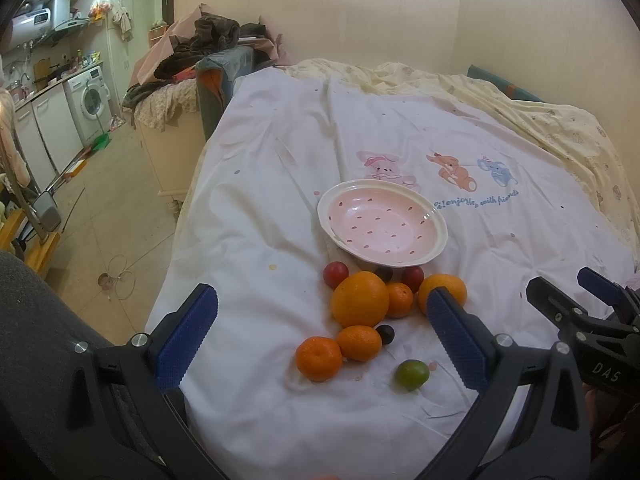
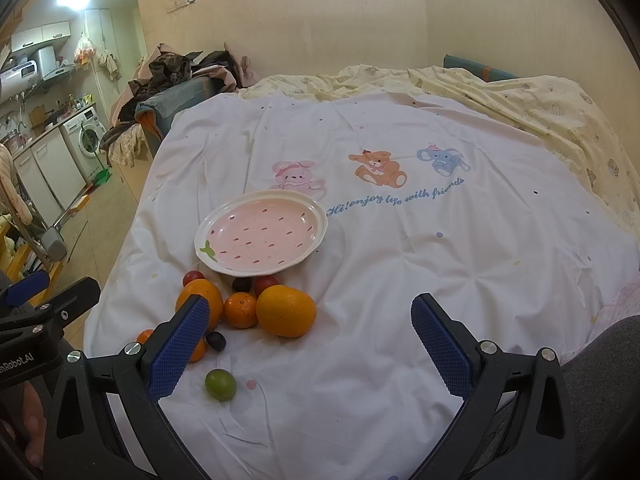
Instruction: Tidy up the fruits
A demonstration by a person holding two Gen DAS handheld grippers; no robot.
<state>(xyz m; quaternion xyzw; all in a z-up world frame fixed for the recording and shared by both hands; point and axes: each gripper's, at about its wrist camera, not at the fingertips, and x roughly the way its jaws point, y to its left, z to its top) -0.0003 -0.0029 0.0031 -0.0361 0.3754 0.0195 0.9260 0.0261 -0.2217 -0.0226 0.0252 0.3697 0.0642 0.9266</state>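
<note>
A pink strawberry-pattern plate (image 1: 434, 254) (image 2: 262, 268) lies empty on a white sheet. Just in front of it is a cluster of fruit: a large orange (image 1: 359, 299) (image 2: 285, 311), a second large orange (image 1: 452, 282) (image 2: 208, 294), several small mandarins (image 1: 319, 358) (image 2: 240, 310), small red fruits (image 1: 335, 274) (image 2: 265, 282), dark plums (image 1: 385, 334) (image 2: 216, 340) and a green fruit (image 1: 412, 375) (image 2: 220, 385). My left gripper (image 1: 322, 338) is open and empty above the near fruit. My right gripper (image 2: 310, 346) is open and empty to the right of the cluster.
The sheet (image 2: 400, 240) covers a bed with a rumpled yellow blanket (image 2: 540, 112) along the back right. The bed's left edge drops to a tiled floor (image 1: 112, 200). Piled clothes (image 1: 212, 40) and a washing machine (image 1: 90, 100) stand beyond.
</note>
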